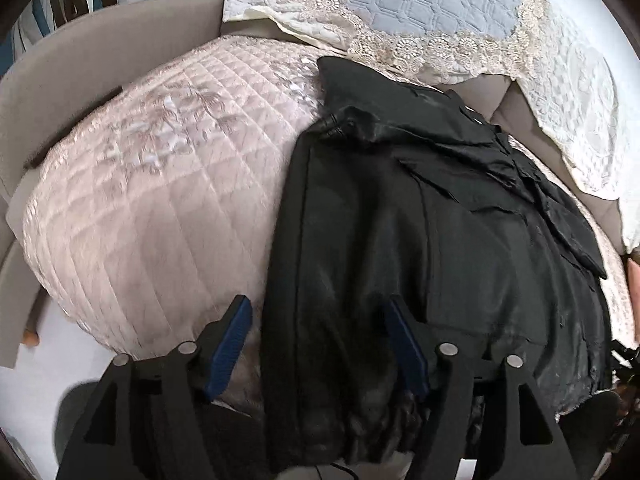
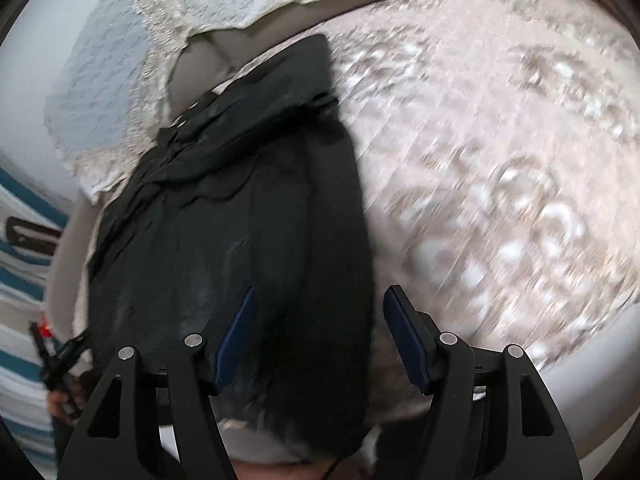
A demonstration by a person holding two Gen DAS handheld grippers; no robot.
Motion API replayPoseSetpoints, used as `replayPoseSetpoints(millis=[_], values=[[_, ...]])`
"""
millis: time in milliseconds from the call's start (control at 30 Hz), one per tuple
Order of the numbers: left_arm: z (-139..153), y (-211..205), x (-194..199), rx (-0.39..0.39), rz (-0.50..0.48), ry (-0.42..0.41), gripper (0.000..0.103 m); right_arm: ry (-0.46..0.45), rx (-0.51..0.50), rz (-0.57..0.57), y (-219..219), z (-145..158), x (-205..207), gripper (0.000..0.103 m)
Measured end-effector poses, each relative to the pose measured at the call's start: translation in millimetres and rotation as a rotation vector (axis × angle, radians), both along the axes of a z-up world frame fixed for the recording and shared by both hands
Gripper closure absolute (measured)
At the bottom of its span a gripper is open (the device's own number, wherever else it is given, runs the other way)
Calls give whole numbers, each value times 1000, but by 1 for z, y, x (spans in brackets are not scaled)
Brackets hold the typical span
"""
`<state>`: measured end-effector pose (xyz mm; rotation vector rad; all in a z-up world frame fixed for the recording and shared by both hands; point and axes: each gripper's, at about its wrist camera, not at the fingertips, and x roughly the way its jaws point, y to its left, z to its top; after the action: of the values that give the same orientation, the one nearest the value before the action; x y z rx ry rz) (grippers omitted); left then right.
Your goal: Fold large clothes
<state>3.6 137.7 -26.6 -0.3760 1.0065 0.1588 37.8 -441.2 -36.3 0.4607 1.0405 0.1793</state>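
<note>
Pink quilted bedspread (image 1: 152,200) covers the bed, with a blue lace-trimmed pillow (image 1: 400,0) at its far end. A black garment (image 1: 400,220), folded lengthwise, lies on the bedspread with its near end hanging over the edge. Left claw (image 1: 320,344) and right claw (image 2: 320,336) each stand wide open astride that end, gripping nothing.

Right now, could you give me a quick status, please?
Left gripper open, right gripper open. Black garment on pink quilt, ungripped. Nothing in the way.
</note>
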Motion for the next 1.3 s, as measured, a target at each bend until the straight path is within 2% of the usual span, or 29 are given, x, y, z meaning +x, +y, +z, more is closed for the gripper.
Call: replayPoseSetpoints(millis=[133, 300, 367, 400, 433, 533, 667, 800, 933, 1133, 1300], values=[[-2, -8, -11, -43, -29, 4, 30, 38, 54, 85, 14, -4, -13, 36], [-4, -10, -14, -73, -26, 7, 31, 44, 94, 107, 21, -9, -16, 39], [-4, -9, -15, -69, -21, 17, 33, 47, 108, 101, 20, -11, -14, 58], [-4, -9, -15, -60, -18, 23, 39, 53, 112, 100, 22, -13, -13, 72], [-4, -9, -15, -47, -12, 32, 46, 60, 106, 97, 24, -14, -11, 78], [-3, -5, -19, -40, 7, 44, 63, 55, 94, 93, 25, -13, -11, 85], [-2, 2, -25, -111, 14, 39, 81, 36, 99, 92, 27, -8, -12, 88], [2, 5, -28, -155, 17, 13, 94, 15, 104, 90, 25, -3, -14, 91], [17, 10, -31, -219, 11, -44, 97, -22, 120, 102, 24, 8, -16, 93], [58, 19, -27, -331, -13, -181, 98, -112, 223, 133, 22, 37, -12, 95], [89, 19, -3, -364, -49, -281, 98, -181, 285, 159, 24, 64, 6, 95]])
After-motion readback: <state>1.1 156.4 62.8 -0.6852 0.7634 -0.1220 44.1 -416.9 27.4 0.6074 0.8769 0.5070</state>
